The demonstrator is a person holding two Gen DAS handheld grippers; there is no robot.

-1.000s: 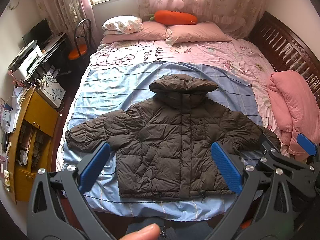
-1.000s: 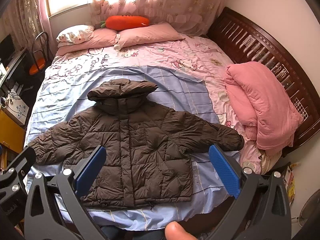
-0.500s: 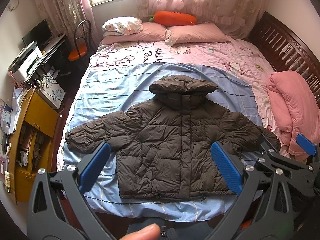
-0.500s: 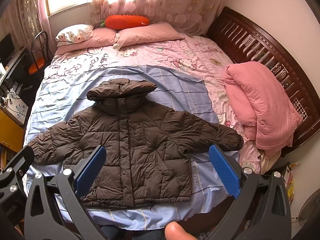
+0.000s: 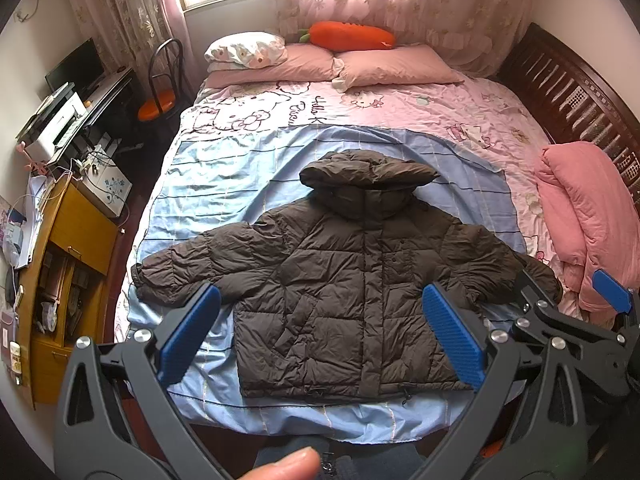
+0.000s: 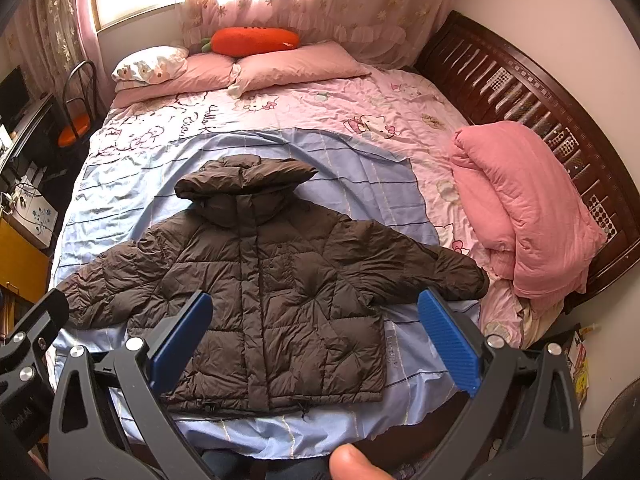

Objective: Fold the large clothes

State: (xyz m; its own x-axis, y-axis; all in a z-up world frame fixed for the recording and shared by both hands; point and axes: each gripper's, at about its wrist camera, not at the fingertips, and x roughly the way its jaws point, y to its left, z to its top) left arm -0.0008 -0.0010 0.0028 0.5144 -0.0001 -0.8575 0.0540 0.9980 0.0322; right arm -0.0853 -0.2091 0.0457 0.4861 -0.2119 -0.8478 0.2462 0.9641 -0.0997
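A dark brown hooded puffer jacket (image 5: pixel 344 280) lies flat, front up and sleeves spread, on the blue sheet (image 5: pixel 224 184) of the bed; it also shows in the right wrist view (image 6: pixel 272 292). My left gripper (image 5: pixel 320 328) is open and empty, held above the jacket's hem near the bed's front edge. My right gripper (image 6: pixel 312 336) is open and empty, also above the hem. The right gripper shows at the right of the left wrist view (image 5: pixel 568 296).
A folded pink quilt (image 6: pixel 520 208) lies at the bed's right side by the dark wooden bed frame (image 6: pixel 532 92). Pink pillows (image 5: pixel 352 64) and an orange carrot cushion (image 5: pixel 348 36) are at the far end. A yellow cabinet (image 5: pixel 60 280), desk and chair (image 5: pixel 160 96) stand left.
Both grippers have shifted very slightly; the jacket sits a touch lower in both views. Nothing was grasped or moved.
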